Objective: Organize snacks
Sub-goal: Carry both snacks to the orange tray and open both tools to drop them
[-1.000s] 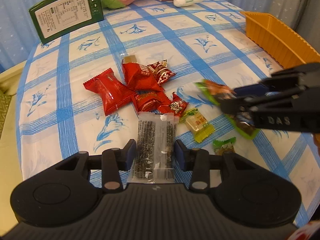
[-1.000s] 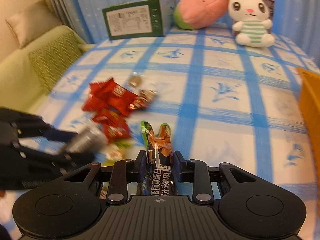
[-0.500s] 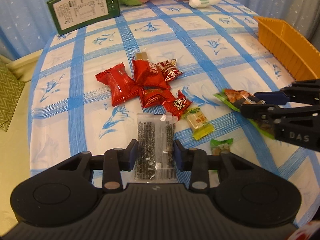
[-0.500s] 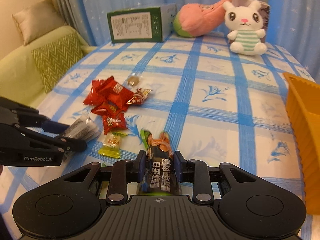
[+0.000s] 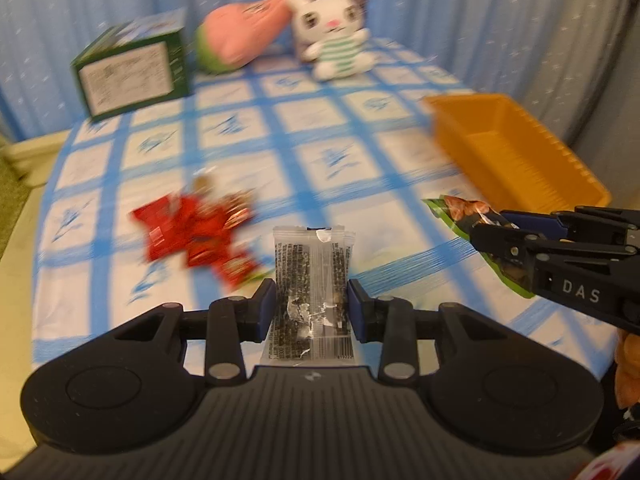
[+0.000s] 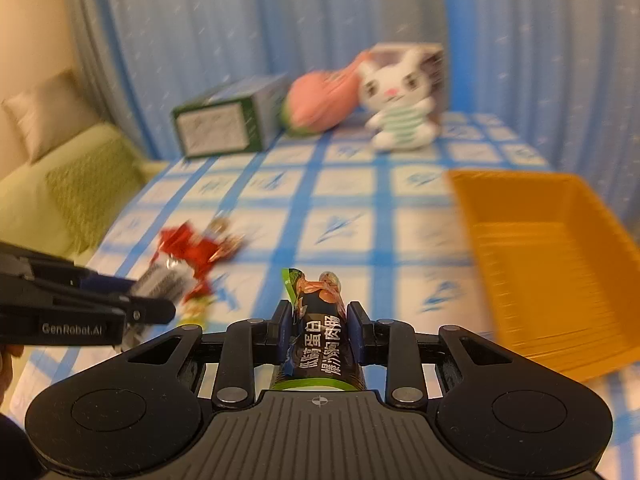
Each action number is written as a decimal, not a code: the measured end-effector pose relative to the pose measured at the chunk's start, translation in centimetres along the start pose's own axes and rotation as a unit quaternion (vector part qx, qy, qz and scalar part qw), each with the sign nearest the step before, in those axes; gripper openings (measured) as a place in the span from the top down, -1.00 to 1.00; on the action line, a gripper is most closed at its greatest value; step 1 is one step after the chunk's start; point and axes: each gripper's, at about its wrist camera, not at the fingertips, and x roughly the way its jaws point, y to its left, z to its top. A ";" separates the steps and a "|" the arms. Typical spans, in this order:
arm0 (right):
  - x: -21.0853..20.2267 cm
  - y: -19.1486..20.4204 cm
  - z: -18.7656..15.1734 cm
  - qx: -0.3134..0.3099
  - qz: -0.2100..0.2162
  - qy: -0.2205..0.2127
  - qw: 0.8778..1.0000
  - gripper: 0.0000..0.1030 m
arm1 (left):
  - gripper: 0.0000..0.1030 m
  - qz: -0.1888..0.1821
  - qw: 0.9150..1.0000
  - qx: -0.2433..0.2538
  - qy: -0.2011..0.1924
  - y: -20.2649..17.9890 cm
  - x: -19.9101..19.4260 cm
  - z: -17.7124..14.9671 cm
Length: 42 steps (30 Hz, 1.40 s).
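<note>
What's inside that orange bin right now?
The orange bin looks empty: only its ribbed bare floor and walls show. Its near right corner runs out of frame, and blur could hide something small.

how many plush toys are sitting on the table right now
2. A white bunny plush in a striped shirt sits at the far edge against a box, and a pink plush lies just to its left in both views, beside the green box. None looks hidden.
</note>
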 end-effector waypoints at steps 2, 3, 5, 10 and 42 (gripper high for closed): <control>-1.5 -1.7 0.6 0.009 -0.015 -0.015 1.000 0.42 | 0.34 -0.013 1.000 0.005 -0.008 -2.1 -0.2 1.0; -2.2 -2.6 0.8 0.014 -0.024 -0.021 0.999 0.42 | 0.34 -0.020 1.000 0.007 -0.013 -3.4 -0.2 1.7; -3.3 -4.8 1.3 0.026 -0.040 -0.032 0.998 0.42 | 0.34 -0.030 0.999 0.014 -0.023 -5.7 -0.3 2.8; -5.0 -10.5 1.9 0.055 -0.077 -0.049 0.994 0.42 | 0.34 -0.052 0.997 0.028 -0.039 -11.4 0.5 5.4; -3.7 -23.3 0.8 0.175 -0.098 -0.034 0.979 0.42 | 0.25 -0.075 0.996 0.037 -0.019 -21.5 8.8 7.9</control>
